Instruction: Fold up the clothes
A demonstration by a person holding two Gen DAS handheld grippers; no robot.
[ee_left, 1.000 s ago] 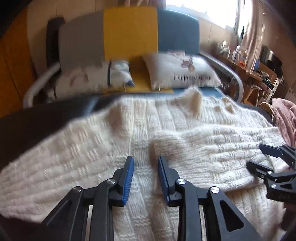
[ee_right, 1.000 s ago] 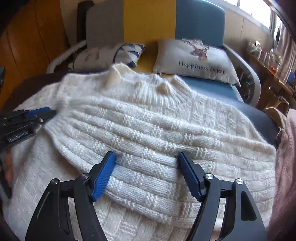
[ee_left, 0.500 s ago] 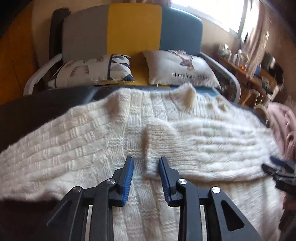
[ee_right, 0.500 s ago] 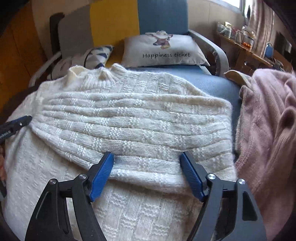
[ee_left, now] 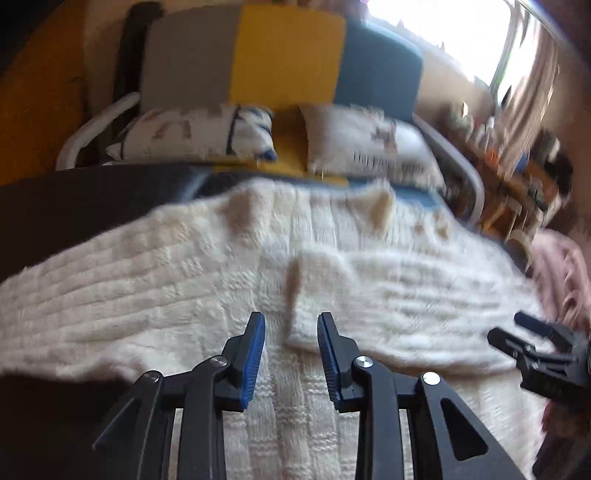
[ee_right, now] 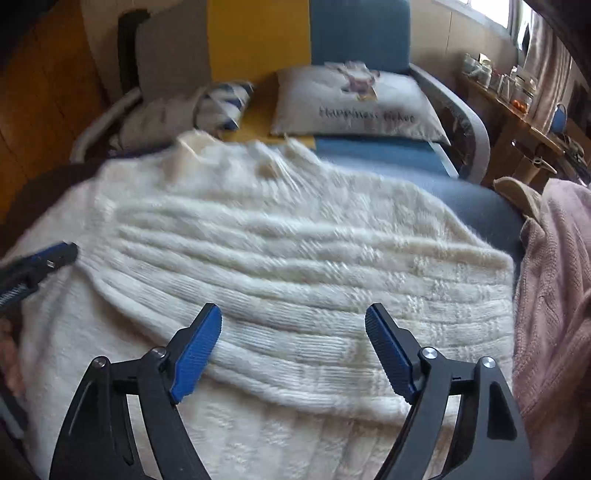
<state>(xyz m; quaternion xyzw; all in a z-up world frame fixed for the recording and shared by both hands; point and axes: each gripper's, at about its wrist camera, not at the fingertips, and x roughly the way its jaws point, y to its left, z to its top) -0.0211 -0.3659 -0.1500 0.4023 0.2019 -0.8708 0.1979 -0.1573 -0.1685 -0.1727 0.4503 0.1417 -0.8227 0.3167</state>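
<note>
**On the dark desk, a cream sweater with one sleeve folded across**

Across the dark desk (ee_left: 85, 199) lies a cream knitted sweater (ee_right: 236, 206), spread flat and covering most of the surface, its collar toward the far edge. One sleeve (ee_right: 303, 280) is folded over the body and runs sideways across it; its cuff end (ee_left: 314, 280) lies near the middle of the garment. The other sleeve (ee_left: 85, 284) stretches out flat toward the desk's left edge.

Over the near part of the sweater hangs the left gripper (ee_left: 291, 332), its blue-padded fingers (ee_left: 255, 347) slightly apart and holding nothing, with the cuff's edge just ahead of the gap between them. Whether the tips touch the knit cannot be told. The right gripper (ee_right: 293, 332) hangs above the folded sleeve with its fingers (ee_right: 197, 343) spread wide, also holding nothing. Each gripper shows at the edge of the other's view.

At the desk's right edge lies a pink knitted garment (ee_right: 554, 280), touching the sweater's side. Beyond the far edge stands a sofa (ee_right: 354, 33) in grey, yellow and blue panels, carrying a patterned cushion (ee_left: 207, 129) and a pale cushion with printed lettering (ee_right: 354, 99). Far right, a wooden shelf (ee_right: 517, 122) holds small jars. Both views are partly blurred.
</note>
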